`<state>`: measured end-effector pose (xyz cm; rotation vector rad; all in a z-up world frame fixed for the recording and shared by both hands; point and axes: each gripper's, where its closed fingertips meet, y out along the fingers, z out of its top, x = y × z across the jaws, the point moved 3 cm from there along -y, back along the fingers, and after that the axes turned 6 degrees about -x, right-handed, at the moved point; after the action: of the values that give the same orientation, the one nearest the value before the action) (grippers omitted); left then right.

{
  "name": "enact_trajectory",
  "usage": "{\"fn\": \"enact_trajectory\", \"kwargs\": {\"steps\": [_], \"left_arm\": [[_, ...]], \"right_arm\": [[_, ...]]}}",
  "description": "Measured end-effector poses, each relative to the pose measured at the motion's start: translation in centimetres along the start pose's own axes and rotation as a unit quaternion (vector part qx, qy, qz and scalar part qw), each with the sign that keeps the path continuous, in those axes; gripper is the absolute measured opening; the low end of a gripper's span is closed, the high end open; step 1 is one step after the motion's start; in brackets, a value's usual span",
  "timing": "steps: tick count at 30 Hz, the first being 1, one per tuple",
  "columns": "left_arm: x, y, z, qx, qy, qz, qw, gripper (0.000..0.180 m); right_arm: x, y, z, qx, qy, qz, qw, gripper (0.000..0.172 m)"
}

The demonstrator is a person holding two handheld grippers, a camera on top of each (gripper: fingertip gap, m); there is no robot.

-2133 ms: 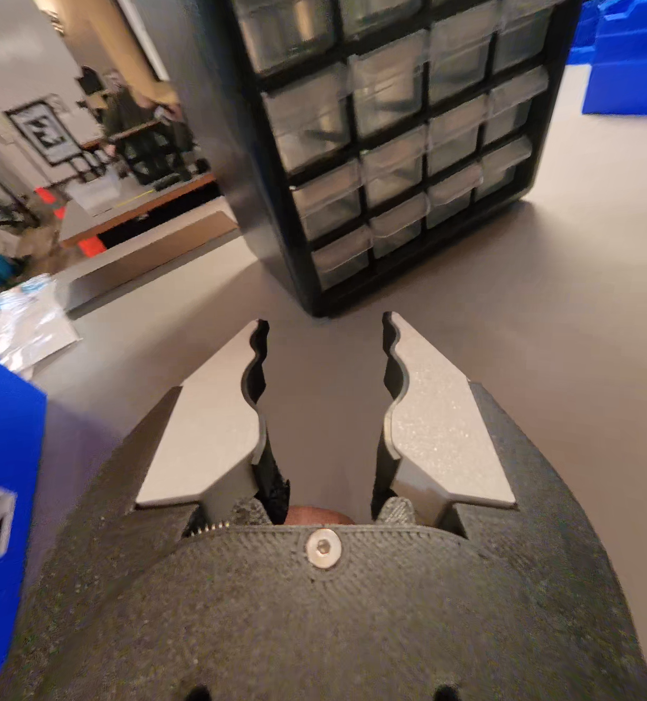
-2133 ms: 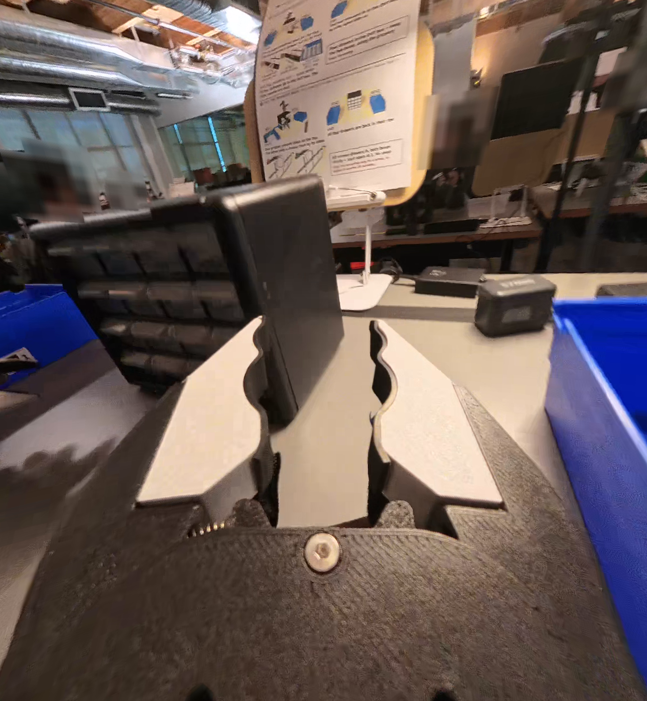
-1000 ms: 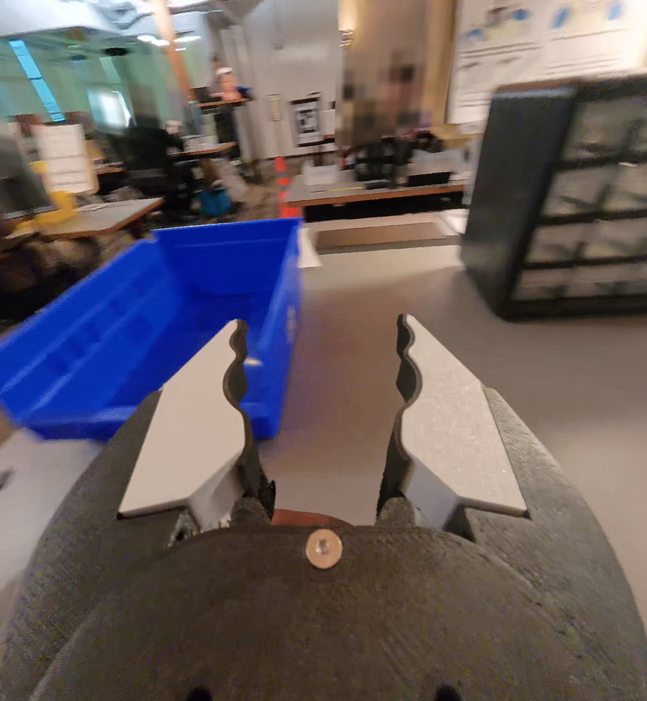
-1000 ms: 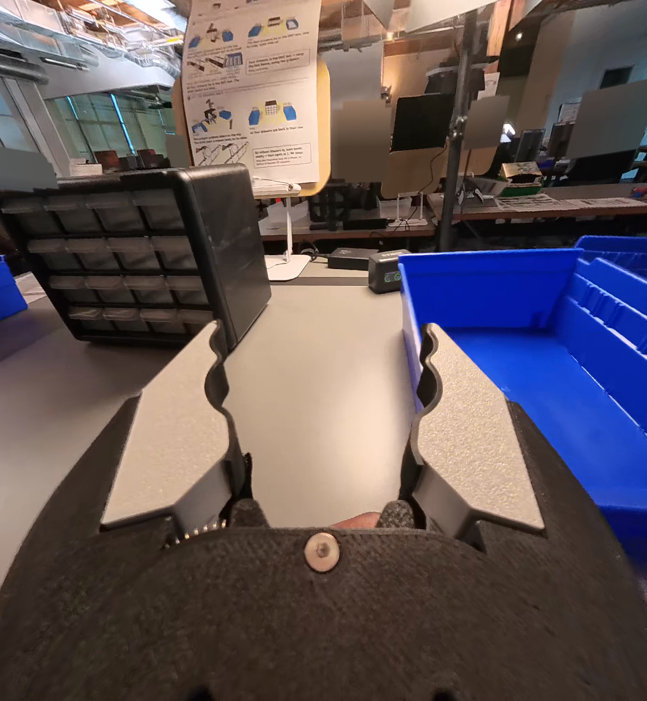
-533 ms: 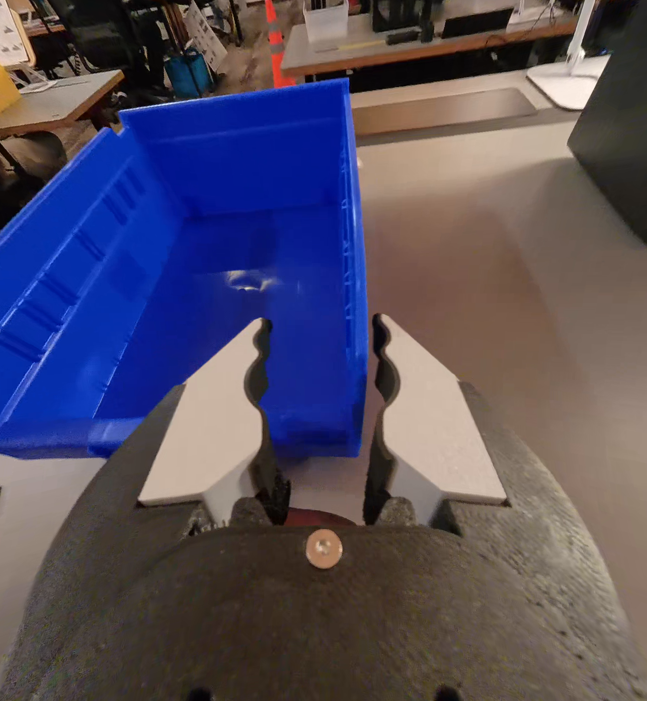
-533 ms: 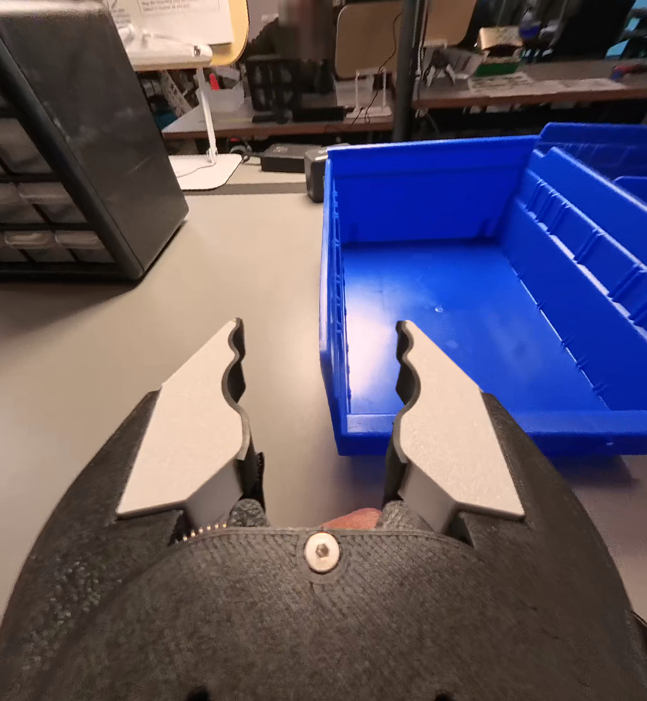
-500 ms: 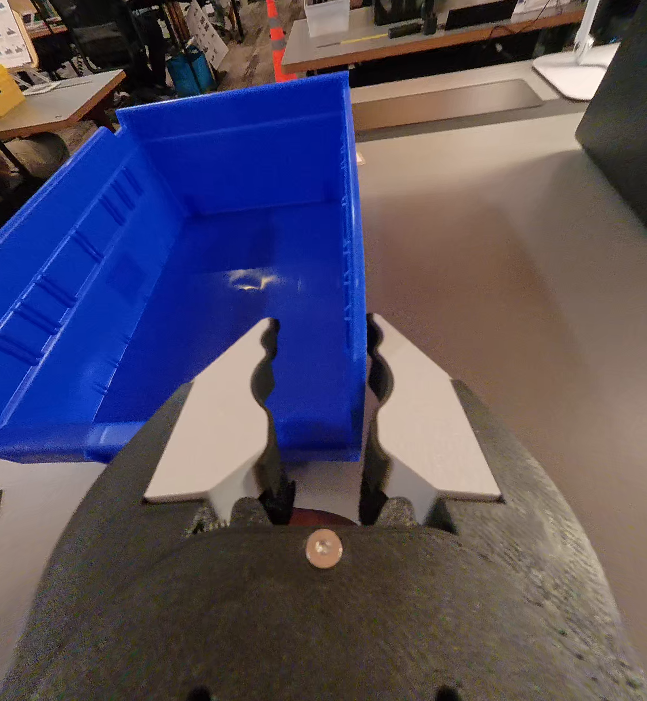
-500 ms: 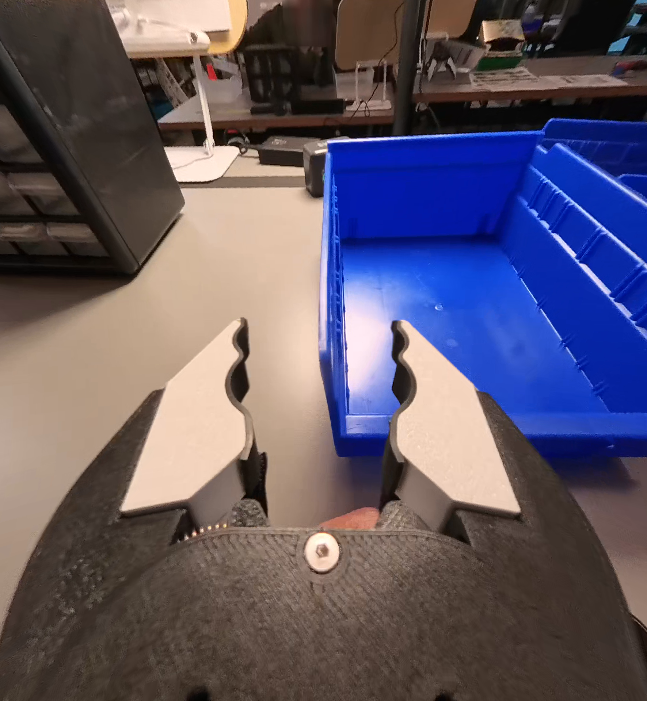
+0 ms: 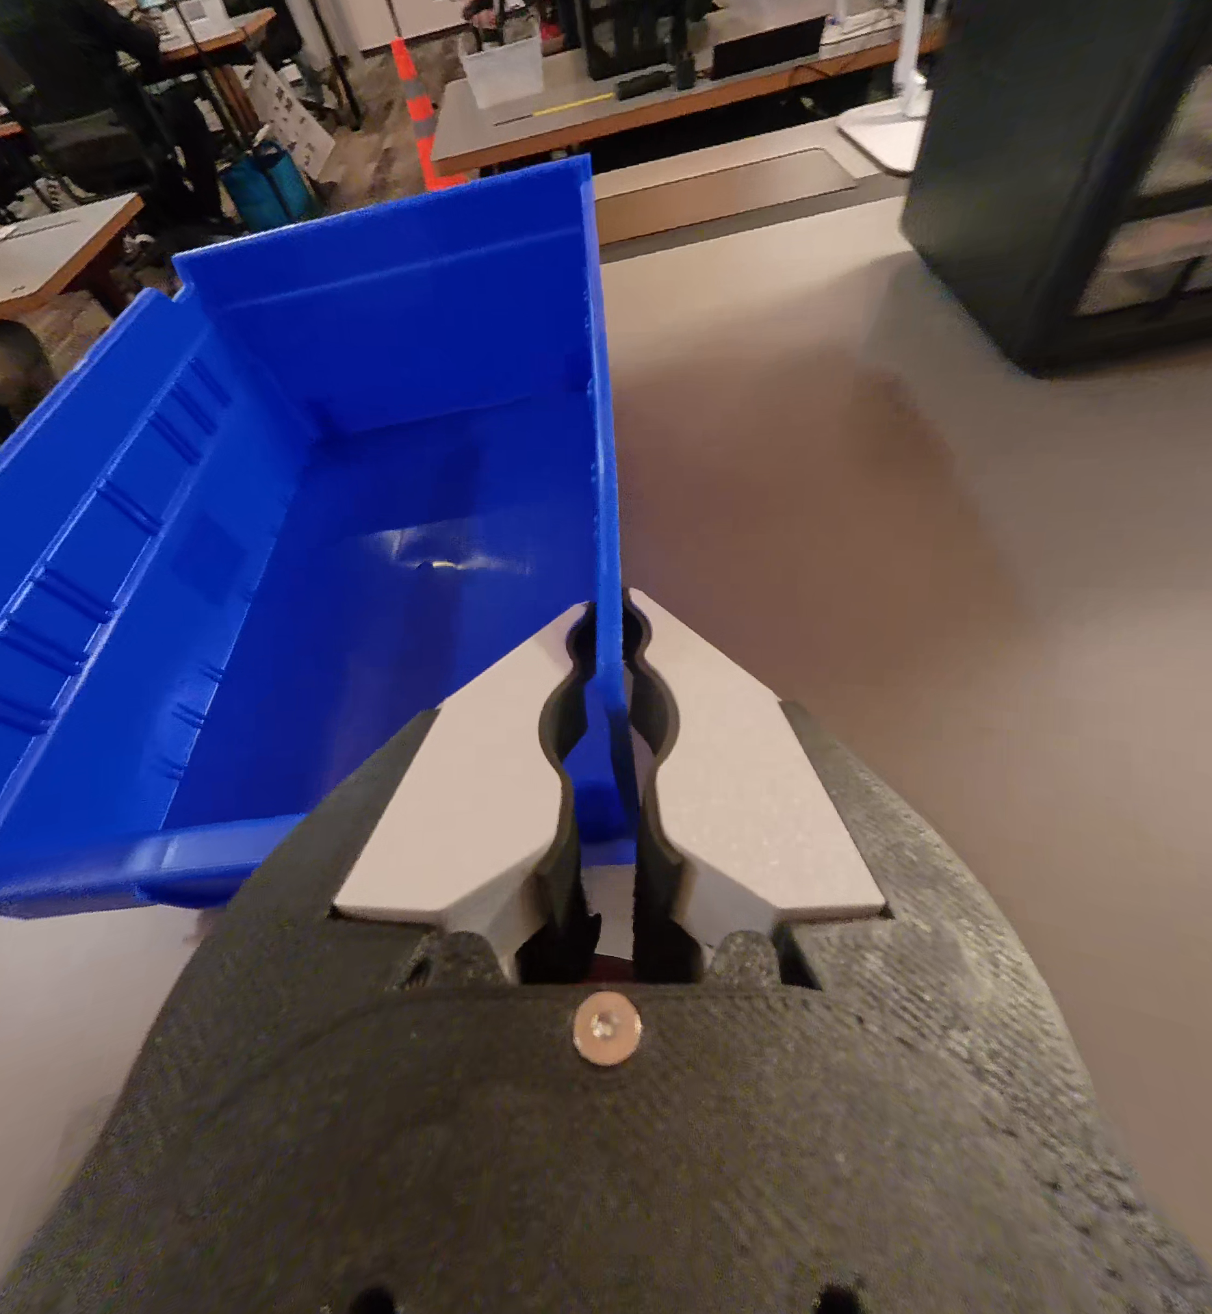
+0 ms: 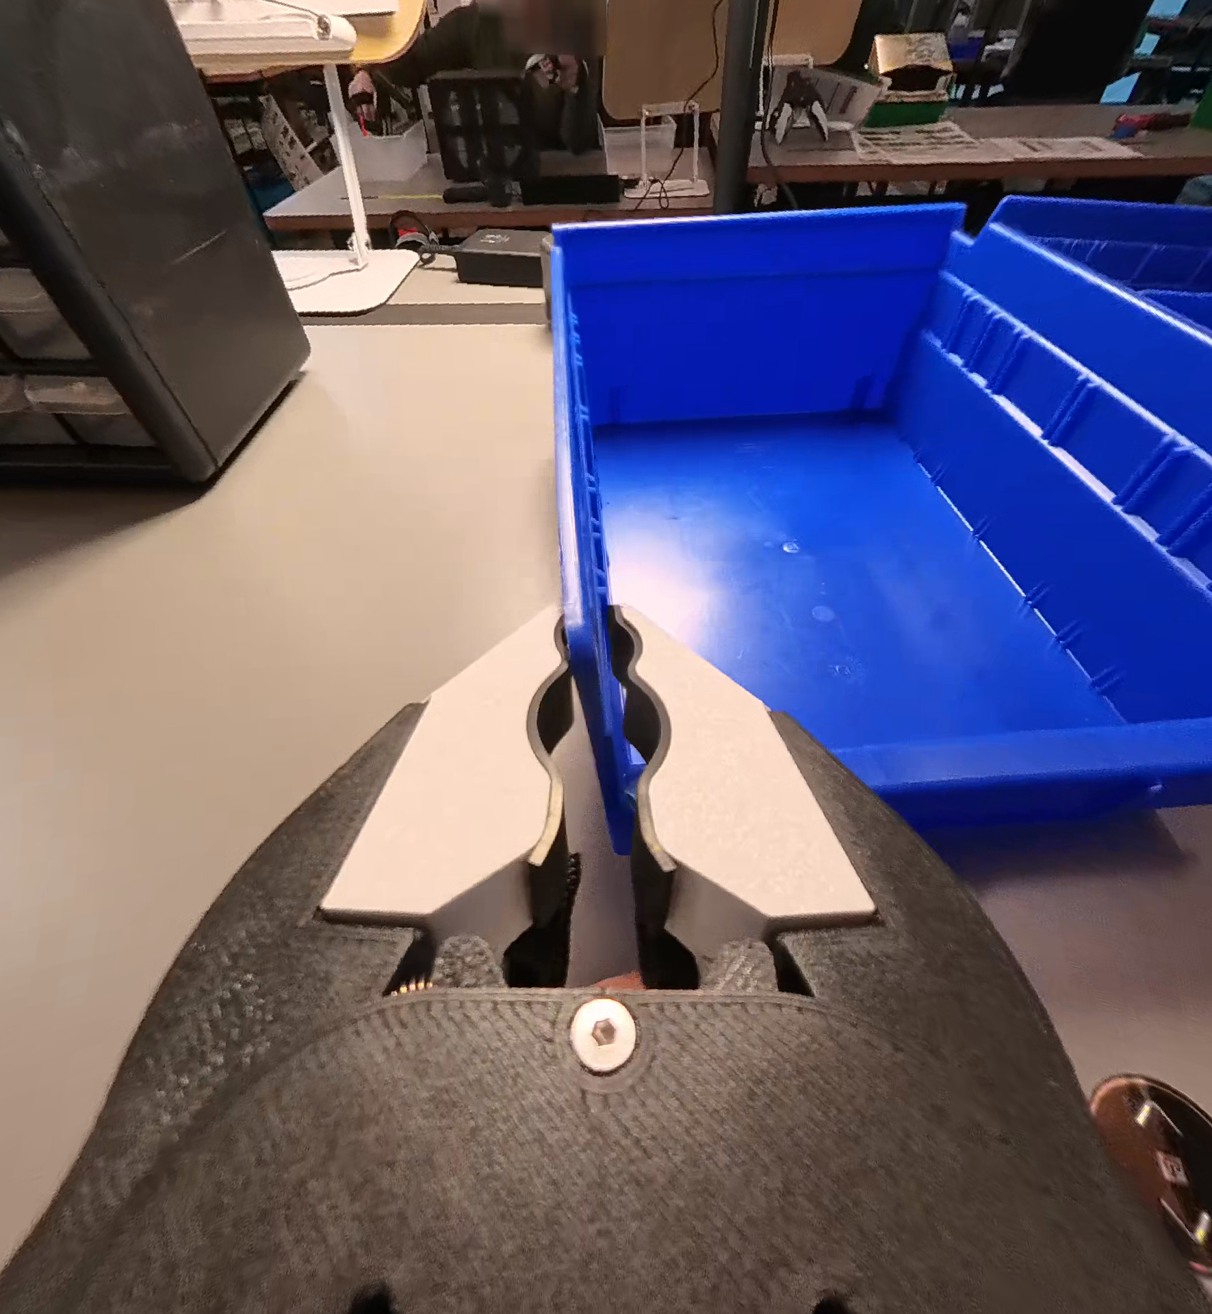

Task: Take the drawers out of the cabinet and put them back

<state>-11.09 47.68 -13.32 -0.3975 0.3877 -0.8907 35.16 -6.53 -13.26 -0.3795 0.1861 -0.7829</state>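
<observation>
On bin walls | left gripper (image 9: 608, 610) clamps blue bin (image 9: 404, 334) | right gripper (image 10: 586, 613) clamps second blue bin (image 10: 752, 313)

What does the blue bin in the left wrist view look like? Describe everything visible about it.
The blue bin is an open-topped, rectangular tub of glossy, hard-looking plastic with nothing visible inside. Its left wall carries raised ribs, its far end wall stands tallest, and its near end is a low lip. A light glints off its floor. It sits on the grey table, left of the black drawer cabinet. The left gripper is closed on its right side wall, one finger inside and one outside, pads pressed against the wall's top edge.
</observation>
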Motion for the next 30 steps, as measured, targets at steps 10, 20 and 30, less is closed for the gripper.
{"fn": "enact_trajectory", "kwargs": {"steps": [10, 20, 30], "left_arm": [[5.3, -8.2, -0.1, 0.047, 0.029, -0.107, 0.993, 0.001], [9.7, -16.3, 2.0, 0.127, -0.008, -0.296, 0.947, 0.001], [14.4, -23.7, 5.0, 0.216, 0.082, -0.392, 0.890, 0.001]], "right_arm": [[-2.2, -5.0, -2.2, -0.004, -0.039, 0.074, 0.996, 0.007], [-6.1, -9.6, -4.4, -0.028, -0.082, 0.206, 0.975, 0.012], [-11.6, -13.9, -6.4, -0.031, -0.139, 0.373, 0.917, 0.013]]}}
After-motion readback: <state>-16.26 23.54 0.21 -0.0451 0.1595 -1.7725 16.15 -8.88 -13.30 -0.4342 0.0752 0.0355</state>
